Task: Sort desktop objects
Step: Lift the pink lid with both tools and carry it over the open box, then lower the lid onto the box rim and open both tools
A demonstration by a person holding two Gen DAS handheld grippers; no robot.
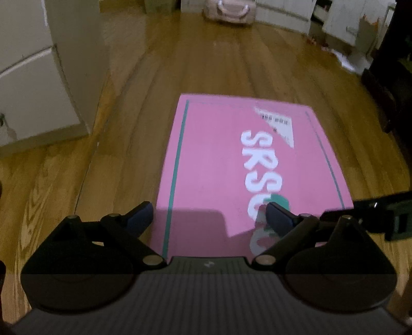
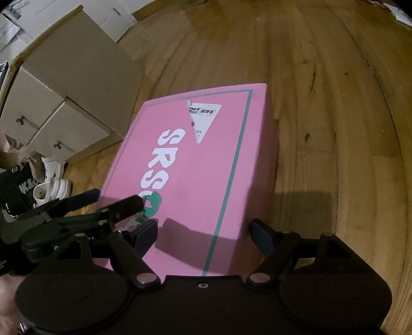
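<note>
A pink box with white letters and a teal border lies flat on the wooden floor; it also shows in the right wrist view. My left gripper is open and empty, hovering over the box's near end, its fingers apart above the lid. My right gripper is open and empty, its fingers spread over the box's near right part. The left gripper shows in the right wrist view at the left, over the box's near left edge.
A beige drawer cabinet stands left of the box, also in the left wrist view. White shoes lie by it. A pink bag and white boxes stand at the far wall. Wooden floor surrounds the box.
</note>
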